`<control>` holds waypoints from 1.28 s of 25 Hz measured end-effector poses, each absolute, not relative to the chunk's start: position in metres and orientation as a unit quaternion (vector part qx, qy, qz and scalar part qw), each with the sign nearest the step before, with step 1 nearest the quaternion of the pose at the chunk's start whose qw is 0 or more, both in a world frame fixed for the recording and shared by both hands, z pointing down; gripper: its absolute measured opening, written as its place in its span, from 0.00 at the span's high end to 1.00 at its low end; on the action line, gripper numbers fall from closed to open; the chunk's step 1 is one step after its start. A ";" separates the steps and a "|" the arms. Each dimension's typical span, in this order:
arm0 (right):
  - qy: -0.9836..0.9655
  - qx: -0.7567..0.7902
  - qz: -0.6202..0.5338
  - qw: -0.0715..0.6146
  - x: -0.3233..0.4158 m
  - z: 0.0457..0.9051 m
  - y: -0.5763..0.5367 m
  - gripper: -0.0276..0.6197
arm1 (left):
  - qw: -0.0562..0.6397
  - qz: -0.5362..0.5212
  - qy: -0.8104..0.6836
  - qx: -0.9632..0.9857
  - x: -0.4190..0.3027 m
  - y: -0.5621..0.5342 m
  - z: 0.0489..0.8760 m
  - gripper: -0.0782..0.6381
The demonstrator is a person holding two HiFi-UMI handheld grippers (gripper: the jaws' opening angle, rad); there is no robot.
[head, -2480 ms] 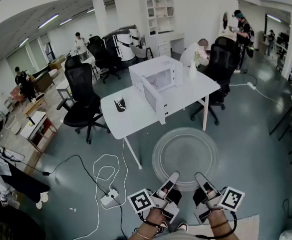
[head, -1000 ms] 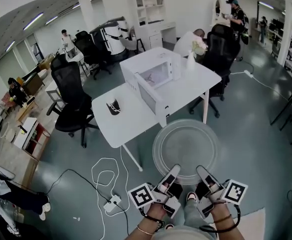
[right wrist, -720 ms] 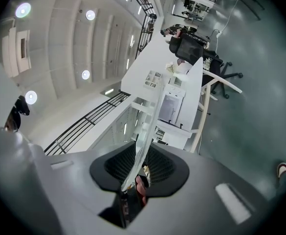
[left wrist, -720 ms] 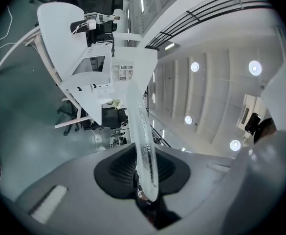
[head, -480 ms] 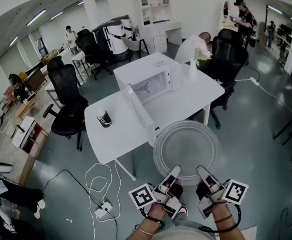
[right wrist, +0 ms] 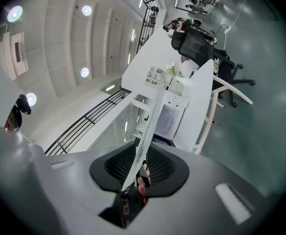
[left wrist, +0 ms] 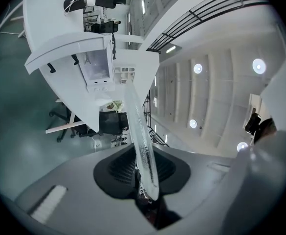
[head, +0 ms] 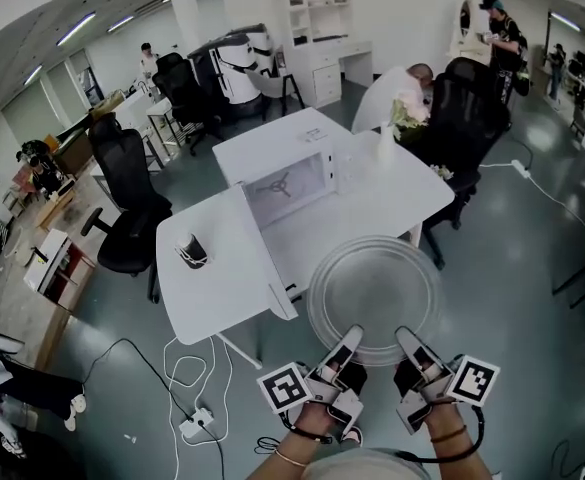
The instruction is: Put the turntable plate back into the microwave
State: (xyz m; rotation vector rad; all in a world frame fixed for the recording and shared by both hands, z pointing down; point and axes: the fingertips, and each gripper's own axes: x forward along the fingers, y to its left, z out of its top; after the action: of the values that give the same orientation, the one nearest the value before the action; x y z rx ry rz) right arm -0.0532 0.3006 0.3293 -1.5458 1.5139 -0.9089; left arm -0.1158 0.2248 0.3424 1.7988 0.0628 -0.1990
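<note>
The round clear glass turntable plate [head: 374, 298] is held level in front of me, over the near edge of the white table [head: 392, 203]. My left gripper [head: 350, 340] and right gripper [head: 404, 340] are both shut on its near rim, side by side. In the left gripper view the plate edge [left wrist: 140, 136] runs between the dark pads of the left gripper [left wrist: 145, 180]. In the right gripper view the plate edge [right wrist: 147, 131] sits in the right gripper [right wrist: 135, 175]. The white microwave [head: 277, 163] stands on the table with its door [head: 264, 253] swung open toward me; a three-armed roller ring [head: 279, 184] lies in its cavity.
A small black object [head: 190, 251] sits on the table's left part, and a white vase with flowers [head: 387, 138] stands behind the microwave. Black office chairs [head: 122, 183] [head: 467, 108] flank the table. A power strip and white cable [head: 197, 423] lie on the floor at left. People are further back.
I have moved toward the table with the plate: table and microwave are nearer and the plate now overlaps the table's near edge. Both grips on the rim are unchanged.
</note>
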 end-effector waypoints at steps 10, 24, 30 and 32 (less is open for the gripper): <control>0.580 -0.613 -0.369 0.390 0.011 0.347 0.276 0.84 | 0.625 -0.074 0.022 0.777 -0.051 0.200 0.358 0.82; 0.589 -0.611 -0.381 0.368 0.148 0.355 0.170 0.84 | 0.629 -0.105 0.011 0.771 0.083 0.099 0.369 0.82; 0.593 -0.596 -0.411 0.351 0.200 0.365 0.107 0.84 | 0.621 -0.115 -0.022 0.775 0.129 0.038 0.375 0.82; 0.608 -0.586 -0.414 0.339 0.209 0.365 0.082 0.84 | 0.621 -0.126 -0.034 0.773 0.137 0.018 0.377 0.82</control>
State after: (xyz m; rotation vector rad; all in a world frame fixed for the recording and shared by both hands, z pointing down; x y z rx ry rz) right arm 0.2095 0.0825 0.3649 -1.5265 1.5848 -1.0789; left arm 0.1366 0.0176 0.3770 1.7773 -0.0792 -0.2908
